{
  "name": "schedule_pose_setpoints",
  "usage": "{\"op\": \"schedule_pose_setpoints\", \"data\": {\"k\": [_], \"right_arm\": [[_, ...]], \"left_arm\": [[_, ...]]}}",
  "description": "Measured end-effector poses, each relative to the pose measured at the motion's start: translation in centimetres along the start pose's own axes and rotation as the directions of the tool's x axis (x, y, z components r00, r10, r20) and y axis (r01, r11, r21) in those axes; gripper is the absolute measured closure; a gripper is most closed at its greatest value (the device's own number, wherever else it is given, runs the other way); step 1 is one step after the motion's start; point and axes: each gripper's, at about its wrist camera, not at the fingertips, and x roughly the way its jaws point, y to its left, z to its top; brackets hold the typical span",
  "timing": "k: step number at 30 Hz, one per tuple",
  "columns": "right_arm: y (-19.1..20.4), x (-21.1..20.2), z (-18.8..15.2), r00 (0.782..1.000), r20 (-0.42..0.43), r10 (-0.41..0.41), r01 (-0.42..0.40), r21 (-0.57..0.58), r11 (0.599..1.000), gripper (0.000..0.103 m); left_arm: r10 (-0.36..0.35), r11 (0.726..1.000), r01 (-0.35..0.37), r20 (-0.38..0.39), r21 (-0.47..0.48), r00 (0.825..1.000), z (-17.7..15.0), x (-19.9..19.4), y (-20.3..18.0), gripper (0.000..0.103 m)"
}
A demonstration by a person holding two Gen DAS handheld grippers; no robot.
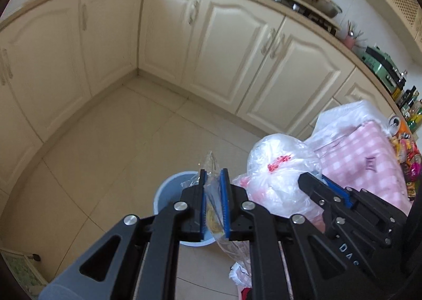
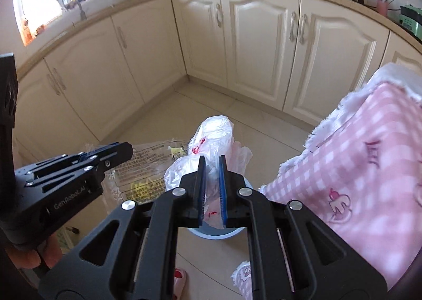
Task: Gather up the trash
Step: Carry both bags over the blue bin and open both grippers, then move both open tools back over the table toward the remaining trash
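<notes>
In the left wrist view my left gripper [image 1: 214, 177] is shut on a clear plastic wrapper [image 1: 215, 218] with yellow print, held above a light blue bin [image 1: 167, 190] on the floor. To its right my right gripper [image 1: 315, 181] pinches a white plastic bag [image 1: 279, 165] with red print. In the right wrist view my right gripper [image 2: 212, 164] is shut on that white plastic bag [image 2: 215, 128], right over the bin [image 2: 219, 235]. My left gripper [image 2: 120, 148] comes in from the left, and the clear wrapper [image 2: 147, 168] hangs from it beside the bag.
A table under a pink checked cloth [image 2: 356, 168] stands close on the right, with snack packets [image 1: 406, 149] on its far end. Cream cabinets [image 1: 224, 49] wrap around the tiled floor [image 1: 105, 155]. A person's hand [image 2: 39, 255] holds the left tool.
</notes>
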Motion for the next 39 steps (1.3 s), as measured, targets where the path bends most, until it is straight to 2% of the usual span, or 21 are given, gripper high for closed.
{"op": "schedule_pose_setpoints", "data": {"k": [2, 3, 4, 5, 20, 27, 29, 30, 31, 32, 33, 39], "right_arm": [[-0.5, 1.3, 0.1, 1.000, -0.011, -0.013, 0.013, 0.006, 1.000, 0.094], [-0.8, 2.0, 0.0, 1.000, -0.022, -0.015, 0.016, 0.012, 1.000, 0.094], [-0.7, 2.5, 0.0, 1.000, -0.027, -0.016, 0.016, 0.013, 1.000, 0.093], [-0.8, 2.9, -0.1, 0.999, -0.034, -0.019, 0.019, 0.013, 1.000, 0.093], [-0.1, 5.1, -1.7, 0.997, -0.081, 0.016, -0.014, 0.023, 1.000, 0.093], [0.4, 5.0, -0.9, 0.998, -0.055, 0.035, -0.033, 0.030, 0.999, 0.089], [0.6, 4.6, -0.7, 0.999, -0.048, 0.018, -0.017, 0.021, 1.000, 0.088], [0.6, 4.4, -0.6, 0.999, -0.044, 0.019, -0.018, 0.021, 1.000, 0.080], [0.7, 4.1, -0.5, 0.999, -0.038, 0.023, -0.022, 0.022, 1.000, 0.067], [0.7, 3.7, -0.5, 0.999, -0.030, 0.022, -0.022, 0.021, 1.000, 0.060], [0.8, 3.3, -0.4, 1.000, -0.022, 0.017, -0.017, 0.020, 1.000, 0.057], [1.2, -0.5, 0.1, 0.999, 0.035, 0.026, -0.027, 0.023, 0.999, 0.057]], "left_arm": [[0.001, 1.000, -0.001, -0.011, 0.004, 1.000, 0.3, 1.4, 0.1, 0.083], [0.013, 1.000, -0.013, -0.023, 0.009, 1.000, 0.3, 2.2, 0.2, 0.065], [0.024, 1.000, -0.024, -0.027, 0.013, 0.999, 0.3, 2.7, 0.3, 0.054], [0.027, 1.000, -0.027, -0.024, 0.013, 0.999, 0.2, 2.8, 0.3, 0.053], [0.095, 0.994, -0.097, -0.055, -0.044, 0.994, -1.7, 2.8, 3.4, 0.052], [0.099, 0.993, -0.102, -0.042, -0.058, 0.994, -1.7, 1.8, 3.7, 0.052], [0.100, 0.993, -0.102, -0.034, -0.054, 0.994, -1.7, 1.2, 3.6, 0.052], [0.100, 0.994, -0.102, -0.028, -0.050, 0.995, -1.7, 0.7, 3.4, 0.052], [0.100, 0.994, -0.101, -0.024, -0.048, 0.995, -1.7, 0.3, 3.3, 0.052], [0.100, 0.994, -0.101, -0.020, -0.047, 0.995, -1.7, -0.2, 3.1, 0.052], [0.101, 0.994, -0.101, -0.011, -0.046, 0.995, -1.7, -0.8, 3.0, 0.052], [0.103, 0.994, -0.101, 0.045, -0.043, 0.994, -2.0, -5.0, 1.9, 0.050]]}}
